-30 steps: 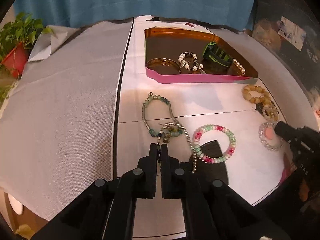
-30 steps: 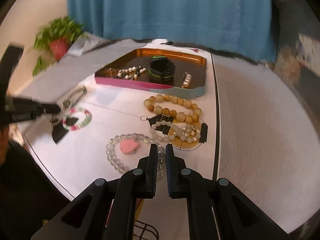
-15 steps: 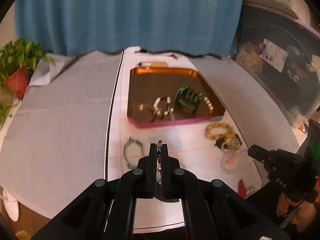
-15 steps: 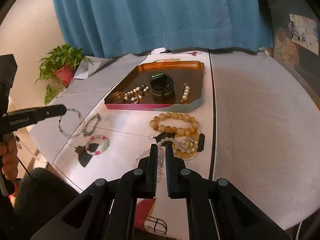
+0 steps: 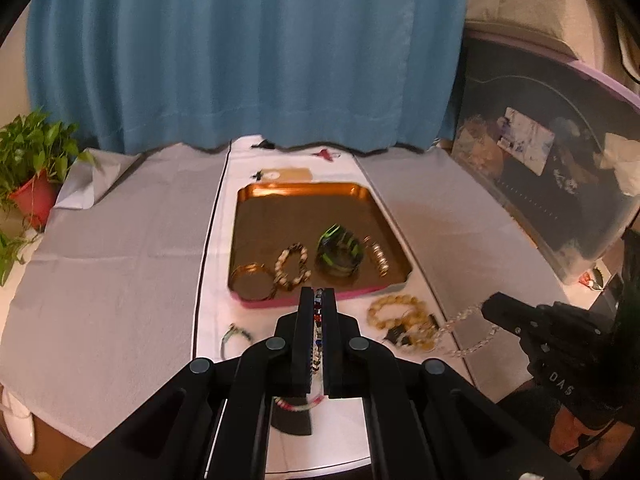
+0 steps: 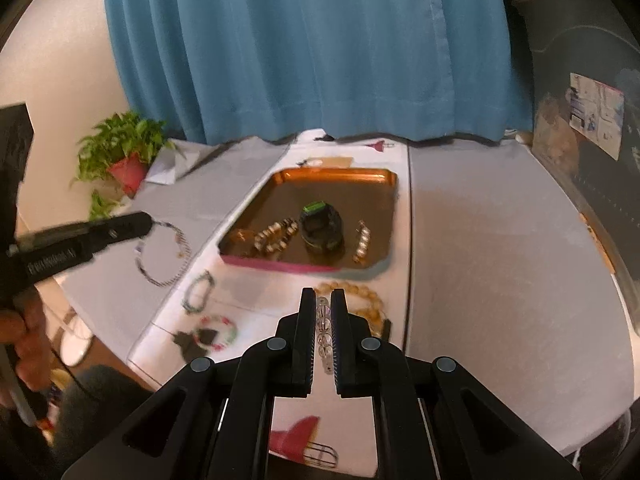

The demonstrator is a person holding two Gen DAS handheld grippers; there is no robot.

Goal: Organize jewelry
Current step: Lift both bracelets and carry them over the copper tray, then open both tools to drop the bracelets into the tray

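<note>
My left gripper (image 5: 319, 294) is shut on a thin beaded necklace (image 5: 318, 332), held in the air in front of the copper tray (image 5: 304, 191); the necklace hangs as a loop in the right wrist view (image 6: 168, 252). My right gripper (image 6: 323, 294) is shut on a clear crystal bead bracelet (image 6: 323, 330), which dangles from its tip in the left wrist view (image 5: 464, 332). The tray (image 6: 332, 174) holds a green-black watch (image 5: 339, 254), a black-white bead bracelet (image 5: 292, 266), a gold bangle (image 5: 252, 280) and a pearl piece (image 5: 378, 260).
On the white cloth lie a tan bead bracelet (image 5: 396, 312), a green stone bracelet (image 6: 198, 292) and a pink-green bead bracelet (image 6: 218, 330). A potted plant (image 5: 32, 172) stands at the far left. A blue curtain hangs behind. A dark bin (image 5: 540, 184) is at the right.
Both grippers have risen from the table, each lifting its piece: the left with the thin necklace, the right with the clear bead bracelet. Both now sit higher and farther back.
</note>
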